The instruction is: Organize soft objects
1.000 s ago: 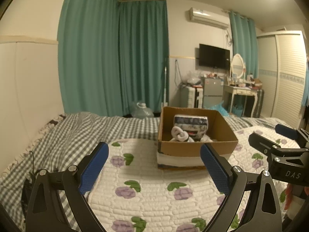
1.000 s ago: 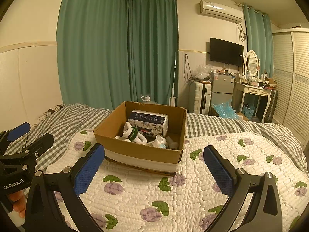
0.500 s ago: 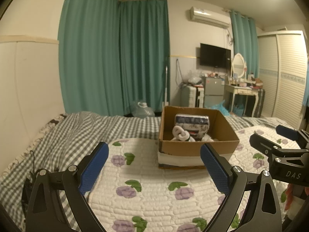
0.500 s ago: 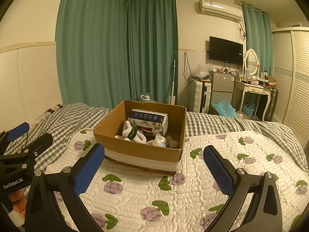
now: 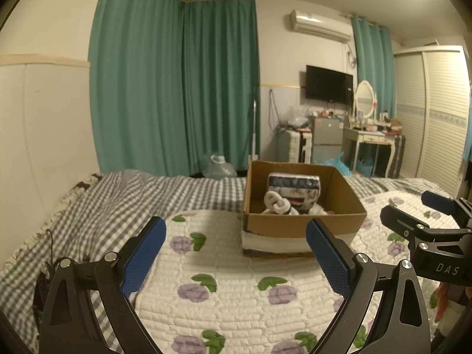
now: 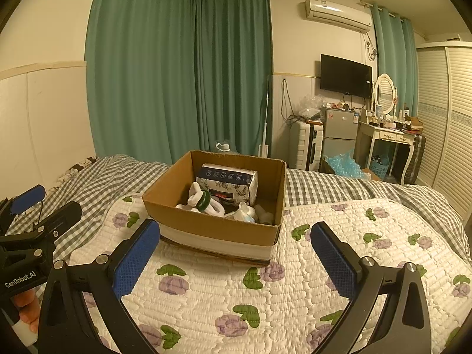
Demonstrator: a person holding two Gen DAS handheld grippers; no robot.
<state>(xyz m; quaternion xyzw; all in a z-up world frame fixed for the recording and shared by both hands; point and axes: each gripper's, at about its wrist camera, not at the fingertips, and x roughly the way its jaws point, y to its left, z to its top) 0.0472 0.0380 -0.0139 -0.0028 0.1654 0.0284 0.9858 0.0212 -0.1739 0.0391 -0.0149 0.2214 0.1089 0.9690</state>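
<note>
A brown cardboard box [image 5: 303,224] [image 6: 212,227] stands on the floral quilt [image 5: 236,292] [image 6: 265,289] of the bed. Inside it lie a dark floral soft pack [image 5: 293,190] [image 6: 227,184], rolled white socks [image 5: 277,205] [image 6: 203,202] and other small white items. My left gripper [image 5: 236,255] is open and empty, held above the quilt short of the box; it also shows at the left of the right wrist view [image 6: 35,212]. My right gripper [image 6: 236,253] is open and empty too, in front of the box; it also shows at the right of the left wrist view [image 5: 419,215].
A grey checked blanket [image 5: 103,206] covers the far and left side of the bed. Teal curtains [image 5: 177,88], a white suitcase [image 6: 305,144], a small fridge [image 6: 339,135], a dressing table [image 6: 386,138] and a wardrobe [image 6: 442,124] stand beyond the bed.
Both grippers have drifted very slightly; the box appears a little further to the right and higher in the left wrist view. Both stay open and empty.
</note>
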